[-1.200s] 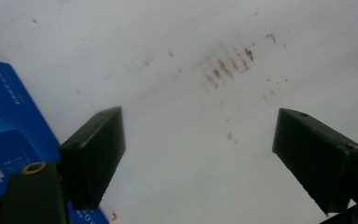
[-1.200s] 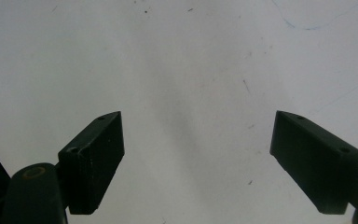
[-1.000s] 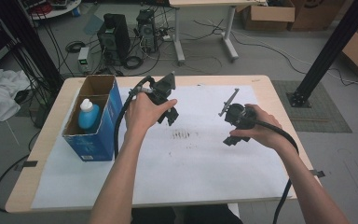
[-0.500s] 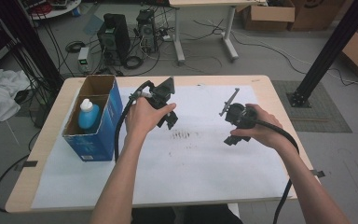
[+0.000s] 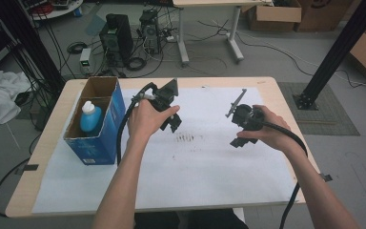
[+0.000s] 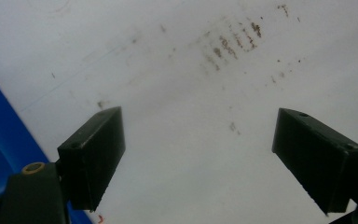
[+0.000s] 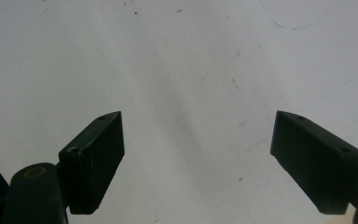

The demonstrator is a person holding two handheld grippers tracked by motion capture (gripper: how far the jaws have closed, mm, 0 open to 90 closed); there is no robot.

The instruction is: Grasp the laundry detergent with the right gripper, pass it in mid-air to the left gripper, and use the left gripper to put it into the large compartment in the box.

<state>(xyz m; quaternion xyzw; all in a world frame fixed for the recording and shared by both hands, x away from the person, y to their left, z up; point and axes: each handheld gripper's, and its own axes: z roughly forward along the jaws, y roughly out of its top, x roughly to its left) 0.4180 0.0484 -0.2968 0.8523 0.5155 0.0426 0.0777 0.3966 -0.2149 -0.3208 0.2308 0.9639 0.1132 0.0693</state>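
We see white paper (image 5: 195, 181) bare along near table edge (image 5: 124, 210). Left gripper (image 6: 198, 154) and right gripper (image 7: 196, 154) both above paper, jaws wide apart, holding nothing. Brown smudges (image 5: 186, 138) between them. Blue box (image 5: 97, 138) far left holds what looks like bottle (image 5: 89, 117); left gripper view catches box edge.

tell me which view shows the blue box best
The high view: the whole box stands open-topped at the table's left, a blue bottle inside it. The left gripper view catches just a blue wall at its left edge. The right gripper view looks onto white paper.
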